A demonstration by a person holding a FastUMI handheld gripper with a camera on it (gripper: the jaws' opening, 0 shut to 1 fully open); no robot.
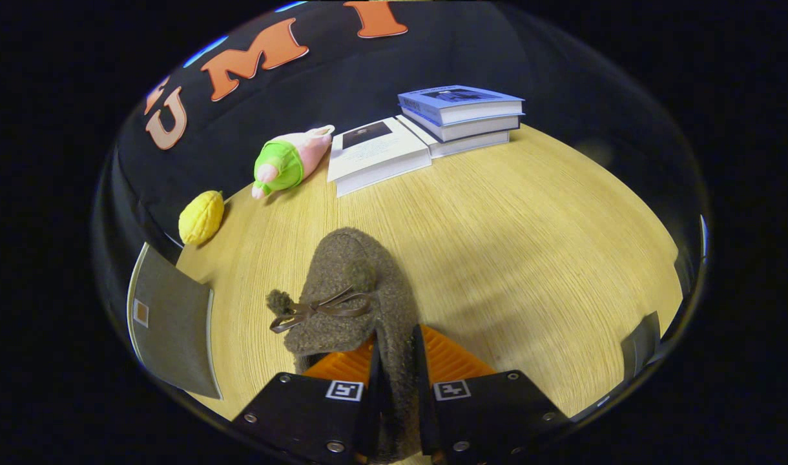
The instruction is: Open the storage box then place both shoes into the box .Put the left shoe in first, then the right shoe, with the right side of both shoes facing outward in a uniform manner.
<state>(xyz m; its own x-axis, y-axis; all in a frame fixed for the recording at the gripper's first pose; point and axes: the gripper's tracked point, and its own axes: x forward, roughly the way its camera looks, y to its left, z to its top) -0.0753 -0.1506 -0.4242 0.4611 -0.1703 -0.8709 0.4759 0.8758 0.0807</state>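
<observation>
A fuzzy grey-brown shoe [352,290] with a thin brown bow and a pom-pom points away from me over the wooden table [529,245]. My gripper [394,352] is shut on the shoe's side wall near the heel: one finger sits inside the opening, the other outside, and the wall is pinched between them. To the left of the fingers stands a grey storage box [171,329], its flat panel bearing a small label. I cannot tell whether the shoe rests on the table or hangs just above it.
At the back of the table lie a stack of books [462,116] and a white book [378,155] beside it. A pink and green plush toy [290,161] and a yellow corn-like toy [201,217] lie at the back left. A dark object [639,345] shows at the right.
</observation>
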